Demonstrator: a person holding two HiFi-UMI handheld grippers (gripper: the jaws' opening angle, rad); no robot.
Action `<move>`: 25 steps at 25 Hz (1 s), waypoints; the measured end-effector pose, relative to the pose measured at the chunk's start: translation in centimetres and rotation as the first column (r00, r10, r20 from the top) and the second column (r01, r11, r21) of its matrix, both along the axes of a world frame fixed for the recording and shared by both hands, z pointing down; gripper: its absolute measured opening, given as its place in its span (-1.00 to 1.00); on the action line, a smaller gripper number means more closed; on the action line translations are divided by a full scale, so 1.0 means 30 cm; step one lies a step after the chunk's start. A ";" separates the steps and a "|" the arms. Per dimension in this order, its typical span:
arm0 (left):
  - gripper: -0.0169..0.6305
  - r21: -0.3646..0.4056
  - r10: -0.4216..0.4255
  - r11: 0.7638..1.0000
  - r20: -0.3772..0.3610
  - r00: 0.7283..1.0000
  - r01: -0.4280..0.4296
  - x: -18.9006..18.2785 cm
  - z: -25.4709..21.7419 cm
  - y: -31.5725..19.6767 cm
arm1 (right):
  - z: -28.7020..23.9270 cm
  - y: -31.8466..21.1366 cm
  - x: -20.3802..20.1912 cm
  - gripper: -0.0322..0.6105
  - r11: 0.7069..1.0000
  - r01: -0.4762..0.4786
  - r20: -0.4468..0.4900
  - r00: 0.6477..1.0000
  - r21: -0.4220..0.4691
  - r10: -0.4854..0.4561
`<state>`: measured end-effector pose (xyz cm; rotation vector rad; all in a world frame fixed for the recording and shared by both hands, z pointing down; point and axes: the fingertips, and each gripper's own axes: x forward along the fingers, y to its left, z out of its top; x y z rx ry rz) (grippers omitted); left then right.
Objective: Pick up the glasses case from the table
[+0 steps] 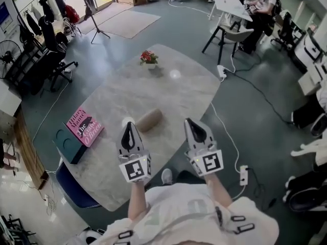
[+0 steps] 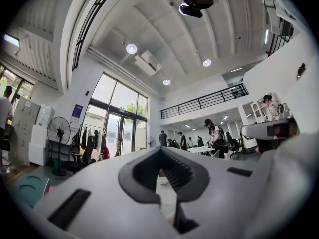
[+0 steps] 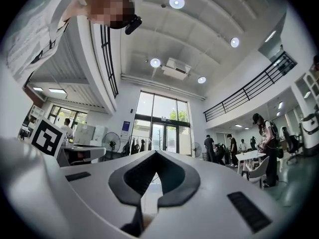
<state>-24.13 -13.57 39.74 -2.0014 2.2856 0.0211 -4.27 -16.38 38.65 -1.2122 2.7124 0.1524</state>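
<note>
Over the marble table, closed grippers line up on a glasses case

At the table's near edge, seen from the head camera, the left gripper [image 1: 129, 126] and right gripper [image 1: 193, 124] are held side by side on outstretched forearms, pointing roughly level across the table [image 1: 179, 86]. The tan glasses case [image 1: 149, 120] lies on its side near that edge, just beyond and to the right of the left gripper's tip. It sits between the two tools, and neither touches it. A pink book [image 1: 84, 126] sits at the left edge, and a flower pot [image 1: 148, 58] stands toward the far edge. The left gripper view shows its jaws pressed together with nothing between them. The right gripper view shows the same: jaws together, empty. This looks like the reach for the case; the next move would call for one gripper to spread its jaws and come down around it.
</note>
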 end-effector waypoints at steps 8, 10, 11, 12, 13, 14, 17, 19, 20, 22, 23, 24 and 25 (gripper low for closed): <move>-0.94 0.012 -0.026 1.000 -0.013 1.000 0.026 0.010 -0.006 -0.096 | 0.010 -0.144 -0.002 -0.89 0.999 0.042 0.002 0.999 -0.008 -0.042; -0.94 0.011 -0.055 0.998 -0.013 0.998 0.055 -0.005 -0.001 -0.108 | 0.008 -0.178 -0.008 -0.89 0.998 0.066 0.013 0.998 -0.012 -0.065; -0.94 0.012 -0.068 0.998 -0.025 0.997 0.068 -0.013 0.003 -0.115 | 0.005 -0.193 -0.011 -0.89 0.997 0.077 0.017 0.997 -0.019 -0.077; -0.94 0.013 -0.080 0.997 -0.037 0.996 0.081 -0.019 0.005 -0.125 | 0.003 -0.207 -0.013 -0.89 0.996 0.088 0.019 0.996 -0.021 -0.088; -0.94 0.014 -0.094 0.995 -0.041 0.995 0.094 -0.025 0.006 -0.135 | 0.001 -0.221 -0.016 -0.89 0.995 0.099 0.022 0.995 -0.020 -0.099; -0.94 0.012 -0.107 0.994 -0.037 0.994 0.108 -0.028 0.006 -0.145 | 0.000 -0.232 -0.019 -0.89 0.994 0.110 0.023 0.994 -0.017 -0.110; -0.94 0.009 -0.130 0.991 -0.020 0.991 0.130 -0.025 0.001 -0.157 | 0.000 -0.252 -0.027 -0.89 0.990 0.137 0.027 0.990 -0.019 -0.137; -0.94 0.007 -0.131 0.991 -0.002 0.991 0.131 -0.017 0.000 -0.160 | 0.007 -0.260 -0.031 -0.89 0.989 0.149 0.027 0.988 -0.020 -0.149; -0.94 0.001 -0.132 0.991 0.002 0.991 0.132 -0.016 0.003 -0.161 | 0.008 -0.264 -0.035 -0.89 0.988 0.154 0.029 0.988 -0.022 -0.154; -0.94 -0.006 -0.139 0.990 0.006 0.990 0.139 -0.019 0.004 -0.159 | 0.008 -0.266 -0.046 -0.89 0.986 0.166 0.032 0.986 -0.030 -0.165; -0.94 -0.003 -0.144 0.990 0.007 0.990 0.144 -0.022 0.000 -0.157 | 0.008 -0.265 -0.050 -0.89 0.985 0.172 0.031 0.985 -0.031 -0.171; -0.94 0.001 -0.148 0.989 0.006 0.989 0.148 -0.026 -0.004 -0.155 | 0.008 -0.264 -0.053 -0.89 0.984 0.177 0.030 0.984 -0.029 -0.177; -0.94 0.007 -0.152 0.988 0.004 0.988 0.152 -0.030 -0.009 -0.153 | 0.009 -0.263 -0.056 -0.89 0.983 0.182 0.029 0.983 -0.027 -0.182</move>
